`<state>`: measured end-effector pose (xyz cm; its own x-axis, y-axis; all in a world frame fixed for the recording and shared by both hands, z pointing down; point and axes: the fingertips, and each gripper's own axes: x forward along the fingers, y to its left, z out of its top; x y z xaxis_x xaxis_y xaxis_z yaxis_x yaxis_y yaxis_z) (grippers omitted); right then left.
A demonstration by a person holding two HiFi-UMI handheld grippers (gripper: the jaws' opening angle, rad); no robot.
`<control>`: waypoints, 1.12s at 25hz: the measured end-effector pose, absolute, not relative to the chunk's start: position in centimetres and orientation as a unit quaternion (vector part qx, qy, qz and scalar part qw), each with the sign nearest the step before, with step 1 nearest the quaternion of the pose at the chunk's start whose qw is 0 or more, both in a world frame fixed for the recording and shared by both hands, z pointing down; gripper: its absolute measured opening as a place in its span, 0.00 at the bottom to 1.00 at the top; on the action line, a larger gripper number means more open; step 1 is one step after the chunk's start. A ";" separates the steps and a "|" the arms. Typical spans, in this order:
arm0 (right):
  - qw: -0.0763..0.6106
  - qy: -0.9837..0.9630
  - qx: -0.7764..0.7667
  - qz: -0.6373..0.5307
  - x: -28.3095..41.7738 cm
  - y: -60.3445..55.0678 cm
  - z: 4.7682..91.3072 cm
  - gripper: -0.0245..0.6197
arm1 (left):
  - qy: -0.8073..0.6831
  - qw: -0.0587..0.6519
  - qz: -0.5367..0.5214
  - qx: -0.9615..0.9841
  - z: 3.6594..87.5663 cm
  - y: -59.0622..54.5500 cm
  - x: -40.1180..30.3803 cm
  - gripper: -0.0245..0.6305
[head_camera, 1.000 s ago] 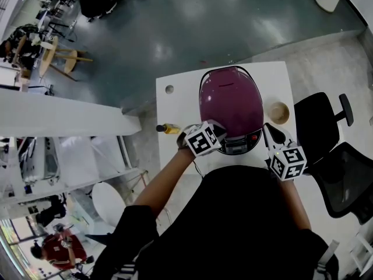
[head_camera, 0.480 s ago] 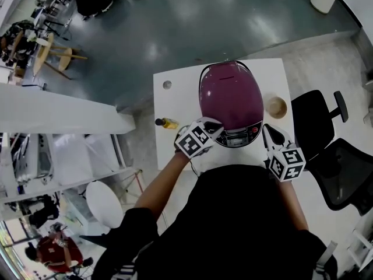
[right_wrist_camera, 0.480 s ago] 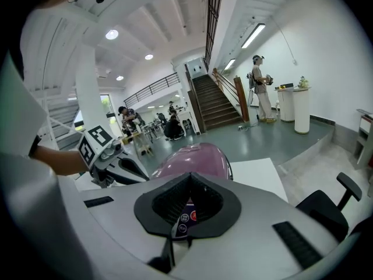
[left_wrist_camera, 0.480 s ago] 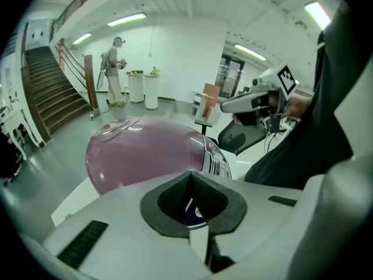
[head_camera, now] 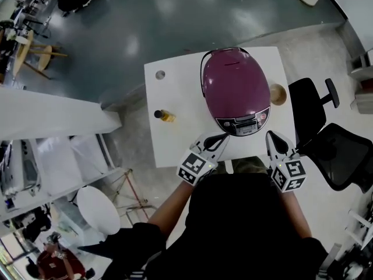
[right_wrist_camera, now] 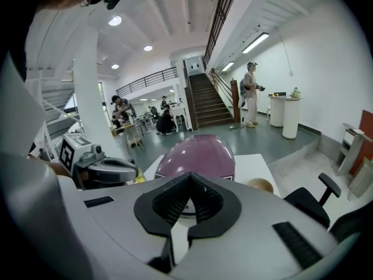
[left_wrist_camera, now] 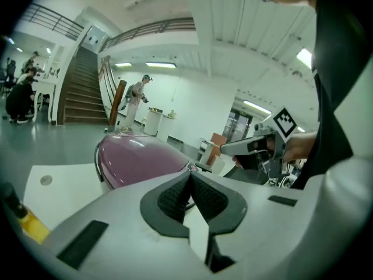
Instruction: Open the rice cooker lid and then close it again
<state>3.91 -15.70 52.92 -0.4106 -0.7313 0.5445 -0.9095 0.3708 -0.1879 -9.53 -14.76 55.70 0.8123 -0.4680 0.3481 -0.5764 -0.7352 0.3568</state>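
Lifting the rigid, glossy rice cooker lid (head_camera: 233,86) likely starts at its lower-frame front edge by the control panel (head_camera: 245,123); left gripper (head_camera: 217,139) and right gripper (head_camera: 273,137) fingers are clenched, empty.

Open table (head_camera: 180,139) left of the rice cooker (head_camera: 235,86) but for a small bottle (head_camera: 165,116); a bowl (head_camera: 278,93) just beside its right.

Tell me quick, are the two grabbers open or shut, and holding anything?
Left gripper: shut, holding nothing.
Right gripper: shut, holding nothing.

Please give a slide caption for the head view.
Closed purple rice cooker on a white table; left gripper and right gripper, both shut, near its front.
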 end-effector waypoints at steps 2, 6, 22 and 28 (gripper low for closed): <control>0.199 -0.800 0.516 0.233 4.0 -14.6 53.2 0.04 | -0.286 0.240 0.093 0.923 56.0 -13.5 -9.4 0.04; 0.207 -0.799 0.511 0.240 3.6 -12.3 53.5 0.04 | -0.290 0.242 0.064 0.924 55.4 -11.1 -9.4 0.04; 0.119 -0.863 0.446 0.204 7.7 -1.2 50.2 0.04 | -0.434 0.142 0.056 0.888 49.7 2.7 -5.2 0.04; 0.120 -0.866 0.447 0.191 12.9 7.6 50.8 0.04 | -0.441 0.101 0.088 0.888 50.3 11.8 -0.5 0.04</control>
<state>12.87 7.65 50.80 -0.5727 -0.7275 0.3778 -0.8190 0.5280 -0.2246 -0.55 11.85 50.29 0.5962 -0.7645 0.2451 -0.8000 -0.5914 0.1013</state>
